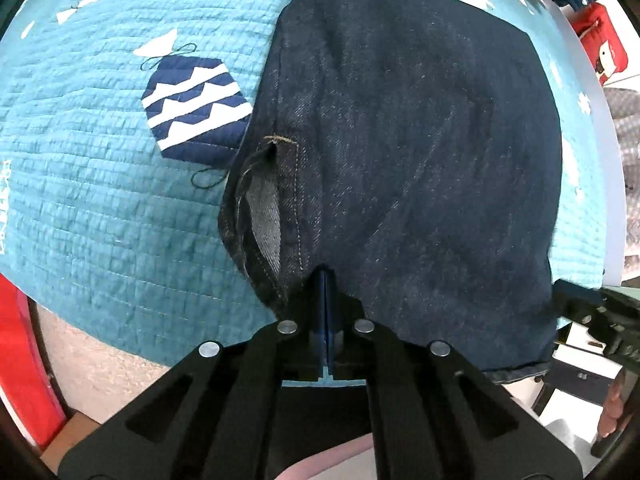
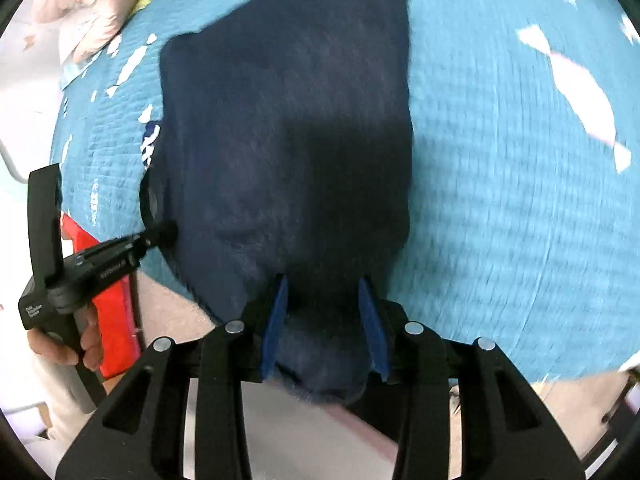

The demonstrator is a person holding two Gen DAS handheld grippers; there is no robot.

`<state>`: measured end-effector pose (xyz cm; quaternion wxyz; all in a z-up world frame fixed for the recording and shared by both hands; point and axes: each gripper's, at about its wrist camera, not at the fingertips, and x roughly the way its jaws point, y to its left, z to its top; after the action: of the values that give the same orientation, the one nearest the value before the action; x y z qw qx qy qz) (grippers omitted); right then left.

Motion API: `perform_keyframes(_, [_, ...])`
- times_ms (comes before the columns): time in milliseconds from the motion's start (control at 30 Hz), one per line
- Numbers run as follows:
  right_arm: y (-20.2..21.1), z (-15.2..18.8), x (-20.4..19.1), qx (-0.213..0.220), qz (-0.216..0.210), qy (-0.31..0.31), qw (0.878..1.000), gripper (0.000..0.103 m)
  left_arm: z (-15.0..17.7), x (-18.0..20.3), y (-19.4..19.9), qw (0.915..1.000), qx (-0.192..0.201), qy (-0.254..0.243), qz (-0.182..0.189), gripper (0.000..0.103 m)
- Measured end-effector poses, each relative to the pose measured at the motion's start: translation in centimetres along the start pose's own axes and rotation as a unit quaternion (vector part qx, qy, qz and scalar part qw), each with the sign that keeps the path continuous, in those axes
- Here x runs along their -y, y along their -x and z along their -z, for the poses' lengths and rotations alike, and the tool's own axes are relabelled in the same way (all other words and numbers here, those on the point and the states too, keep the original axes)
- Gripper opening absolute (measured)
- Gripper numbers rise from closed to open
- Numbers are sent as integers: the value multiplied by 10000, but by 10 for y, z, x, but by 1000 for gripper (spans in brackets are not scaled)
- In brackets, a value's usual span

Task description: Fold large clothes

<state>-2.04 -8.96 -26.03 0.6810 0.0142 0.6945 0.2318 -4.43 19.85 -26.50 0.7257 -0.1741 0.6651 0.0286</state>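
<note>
Dark blue jeans lie folded on a teal quilt; a pocket opening shows pale lining at their left edge. My left gripper is shut on the near edge of the jeans. It also shows in the right wrist view at the left edge of the jeans. My right gripper is open, its blue pads on either side of the near end of the jeans, with denim lying between them. The right gripper shows at the right edge of the left wrist view.
The quilt has a navy and white patch just left of the jeans. A red object stands by the bed's near left side. A red item is at the far right, a pink pillow at the far left.
</note>
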Motion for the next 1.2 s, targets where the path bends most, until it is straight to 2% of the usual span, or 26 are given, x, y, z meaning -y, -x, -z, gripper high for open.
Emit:
perform_keyframes(100, [-36,-16,0,84,220,86,9997,39,-1,-1,-4,10000,-31,3,62,2])
perform_keyframes(233, [-16,-30,-8,-156,235,38,9996,39,-3,2,1,10000,51,43,15,2])
perform_keyframes(333, [27,-38,-20,434,124,256,9987,39,-3,11,19,9989,353,64,-289,3])
perform_keyframes(433, [65,-53,-31,993,122,364,9943,39,-9,26,37,9975,664,-9,-227,3])
perform_keyframes(533, [77,-64,-33,1246,199,402,9912,39,-17,50,53,9928,1097,-268,-409,3])
perform_keyframes(667, [60,-73,-35,1166,351,347,9920,39,-37,82,58,9880,1341,-620,-443,3])
perform_keyframes(767, [30,-81,-20,902,280,163,9954,26,-53,104,64,9836,1476,-905,-508,3])
perform_keyframes(867, [1,-92,-13,755,217,3,9969,25,-65,115,62,9825,1455,-1083,-413,3])
perform_keyframes(1000, [0,-95,-15,673,269,-32,9974,25,-80,121,43,9850,1246,-1186,-164,3])
perform_keyframes(1100, [5,-99,-1,528,-122,-228,9983,25,-93,119,12,9905,883,-1053,-42,1])
perform_keyframes(1200, [15,-104,17,290,-511,-679,9960,24,-99,111,-21,9936,634,-929,20,1])
